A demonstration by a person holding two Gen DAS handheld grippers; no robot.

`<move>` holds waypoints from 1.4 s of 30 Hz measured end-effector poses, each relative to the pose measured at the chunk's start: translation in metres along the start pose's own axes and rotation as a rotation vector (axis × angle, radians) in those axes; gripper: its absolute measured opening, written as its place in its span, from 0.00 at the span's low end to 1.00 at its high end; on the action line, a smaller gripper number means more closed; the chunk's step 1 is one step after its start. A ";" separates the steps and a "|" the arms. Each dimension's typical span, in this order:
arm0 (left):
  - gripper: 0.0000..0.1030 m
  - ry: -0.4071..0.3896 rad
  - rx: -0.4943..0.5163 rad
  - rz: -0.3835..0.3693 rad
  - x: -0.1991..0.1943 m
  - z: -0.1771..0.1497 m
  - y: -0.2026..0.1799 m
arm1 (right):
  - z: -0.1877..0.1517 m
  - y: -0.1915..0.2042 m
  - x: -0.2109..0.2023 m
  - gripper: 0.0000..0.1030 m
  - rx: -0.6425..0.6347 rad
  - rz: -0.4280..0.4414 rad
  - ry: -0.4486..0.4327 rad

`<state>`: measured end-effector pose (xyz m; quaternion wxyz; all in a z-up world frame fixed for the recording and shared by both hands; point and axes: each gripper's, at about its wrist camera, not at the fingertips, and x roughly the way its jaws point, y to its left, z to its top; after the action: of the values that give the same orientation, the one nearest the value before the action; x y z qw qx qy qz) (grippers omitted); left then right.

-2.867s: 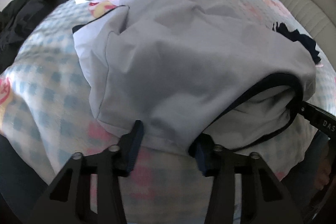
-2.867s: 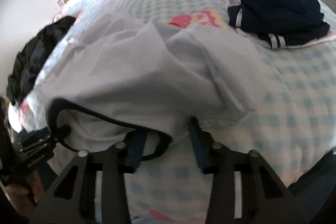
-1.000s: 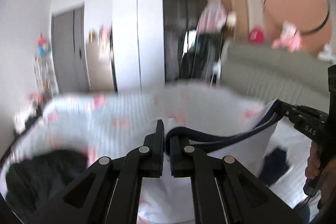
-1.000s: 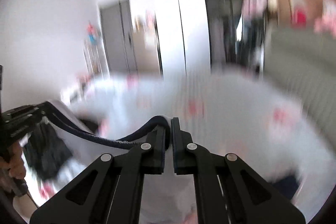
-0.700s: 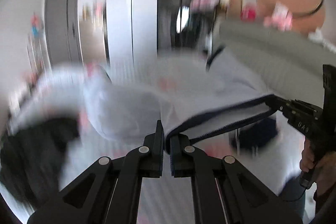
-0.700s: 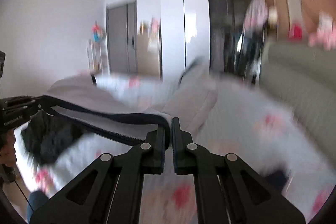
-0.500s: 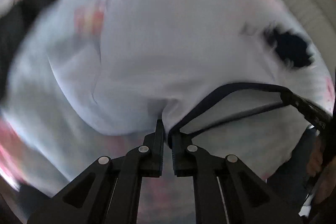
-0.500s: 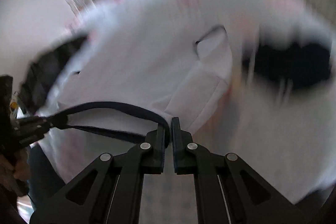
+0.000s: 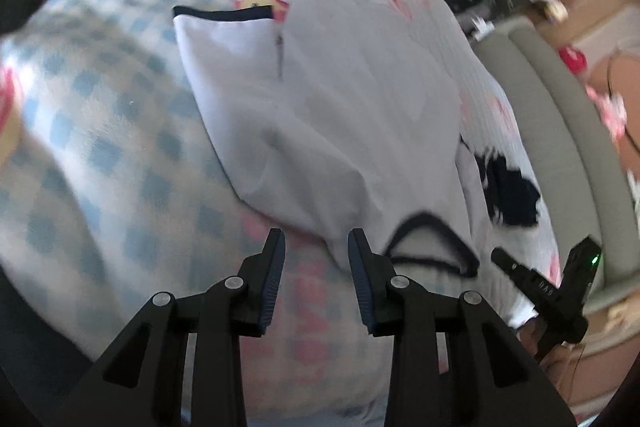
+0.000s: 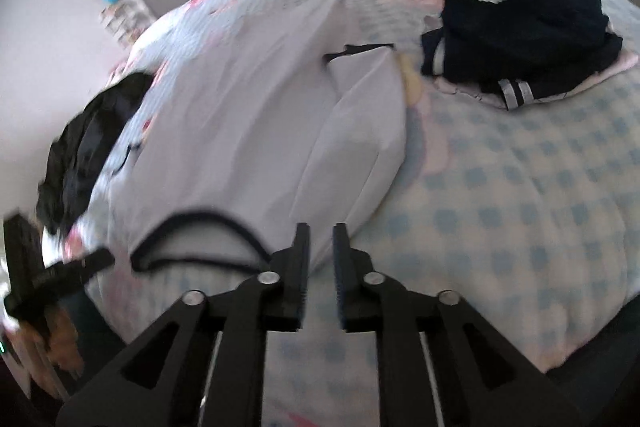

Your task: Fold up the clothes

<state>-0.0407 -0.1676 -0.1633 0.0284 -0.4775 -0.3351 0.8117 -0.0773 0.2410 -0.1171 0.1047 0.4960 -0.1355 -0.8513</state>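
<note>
White shirt point(image 9: 332, 115) flat on bed point(image 9: 100, 147) — just ahead of both grippers | L point(image 9: 316, 255) & R point(image 10: 321, 247) released

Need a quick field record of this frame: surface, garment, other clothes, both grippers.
surface: bed, blue check cover with pink prints
garment: white shirt with dark trim, spread flat, collar nearest the grippers
other clothes: navy pile right of the shirt; black pile to its left
left gripper: open, at the shirt's near edge, holding nothing
right gripper: open with a narrow gap, at the collar end, holding nothing
</note>
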 end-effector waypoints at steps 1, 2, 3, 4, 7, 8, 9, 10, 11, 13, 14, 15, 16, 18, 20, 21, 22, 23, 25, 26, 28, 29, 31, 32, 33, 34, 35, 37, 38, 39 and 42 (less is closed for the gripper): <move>0.33 -0.010 -0.033 0.001 0.003 0.003 0.003 | 0.005 -0.005 0.005 0.17 0.027 -0.001 0.005; 0.33 -0.020 -0.066 0.002 0.007 0.006 0.007 | 0.008 -0.011 0.011 0.17 0.053 0.002 0.014; 0.33 -0.030 -0.106 -0.006 0.011 0.007 0.011 | 0.011 -0.016 0.018 0.17 0.079 0.005 0.022; 0.34 -0.040 -0.146 -0.017 0.014 0.008 0.016 | 0.014 -0.022 0.024 0.18 0.105 0.007 0.031; 0.38 -0.043 -0.178 -0.029 0.026 0.014 0.018 | 0.018 -0.025 0.024 0.28 0.114 0.010 0.015; 0.37 -0.035 -0.174 -0.028 0.032 0.015 0.016 | 0.019 -0.024 0.022 0.30 0.112 0.011 0.006; 0.33 -0.024 -0.152 -0.010 0.037 0.016 0.012 | 0.020 -0.024 0.021 0.30 0.110 0.012 -0.002; 0.17 -0.024 -0.123 0.015 0.037 0.019 0.009 | 0.021 -0.024 0.019 0.29 0.108 0.012 -0.010; 0.07 -0.035 -0.091 0.032 0.034 0.022 0.002 | 0.022 -0.024 0.018 0.12 0.106 0.013 -0.019; 0.07 -0.086 -0.032 0.050 0.016 0.025 -0.010 | 0.025 -0.024 0.015 0.05 0.102 0.014 -0.036; 0.07 -0.111 -0.010 0.062 0.007 0.026 -0.013 | 0.026 -0.023 0.014 0.05 0.100 0.015 -0.044; 0.07 -0.128 0.001 0.074 -0.002 0.027 -0.012 | 0.027 -0.023 0.012 0.04 0.098 0.016 -0.053; 0.07 -0.142 0.011 0.085 -0.011 0.028 -0.011 | 0.028 -0.023 0.011 0.04 0.096 0.016 -0.061; 0.07 -0.156 0.010 0.091 -0.023 0.027 -0.004 | 0.030 -0.023 0.008 0.03 0.092 0.018 -0.078; 0.07 -0.135 -0.022 0.076 -0.026 0.019 0.010 | 0.027 -0.022 0.007 0.03 0.090 0.023 -0.078; 0.08 -0.116 -0.042 0.071 -0.024 0.014 0.019 | 0.024 -0.022 0.007 0.03 0.090 0.027 -0.074; 0.10 -0.091 -0.059 0.063 -0.022 0.008 0.029 | 0.021 -0.021 0.007 0.03 0.089 0.031 -0.070; 0.10 -0.066 -0.075 0.054 -0.020 0.002 0.038 | 0.018 -0.021 0.007 0.04 0.088 0.034 -0.067; 0.09 -0.051 -0.093 -0.013 -0.018 -0.006 0.040 | 0.013 -0.020 0.007 0.04 0.087 0.042 -0.060; 0.09 -0.049 -0.091 -0.054 -0.019 -0.008 0.037 | 0.010 -0.020 0.007 0.05 0.087 0.045 -0.056; 0.09 -0.066 -0.056 -0.107 -0.023 -0.009 0.025 | 0.005 -0.019 0.007 0.07 0.086 0.053 -0.049; 0.09 -0.073 -0.043 -0.117 -0.024 -0.010 0.018 | 0.002 -0.018 0.007 0.14 0.085 0.056 -0.046; 0.14 -0.053 -0.018 -0.146 -0.018 -0.011 0.005 | -0.004 -0.018 0.007 0.19 0.084 0.063 -0.039; 0.17 -0.030 -0.017 -0.137 -0.010 -0.012 0.001 | -0.006 -0.017 0.007 0.20 0.084 0.067 -0.035; 0.23 -0.005 -0.017 -0.124 -0.002 -0.014 -0.001 | -0.008 -0.016 0.009 0.20 0.086 0.072 -0.027; 0.25 0.013 -0.036 -0.101 0.006 -0.014 -0.001 | -0.009 -0.017 0.013 0.20 0.096 0.082 -0.011; 0.25 0.011 -0.079 -0.073 0.012 -0.015 0.001 | -0.011 -0.018 0.021 0.20 0.121 0.095 0.017; 0.25 -0.053 -0.189 -0.067 0.015 -0.023 0.013 | -0.013 -0.024 0.037 0.20 0.177 0.105 0.084; 0.25 -0.070 -0.202 -0.082 0.015 -0.026 0.016 | -0.015 -0.030 0.040 0.20 0.215 0.100 0.097; 0.25 -0.085 -0.210 -0.098 0.015 -0.029 0.020 | -0.019 -0.038 0.038 0.20 0.261 0.105 0.092; 0.26 -0.071 -0.194 -0.146 0.017 -0.033 0.022 | -0.025 -0.048 0.033 0.20 0.307 0.146 0.095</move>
<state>-0.0179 -0.1613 -0.1989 0.0291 -0.4232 -0.4467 0.7877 -0.0736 0.2724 -0.1720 0.0957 0.5347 -0.2943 -0.7863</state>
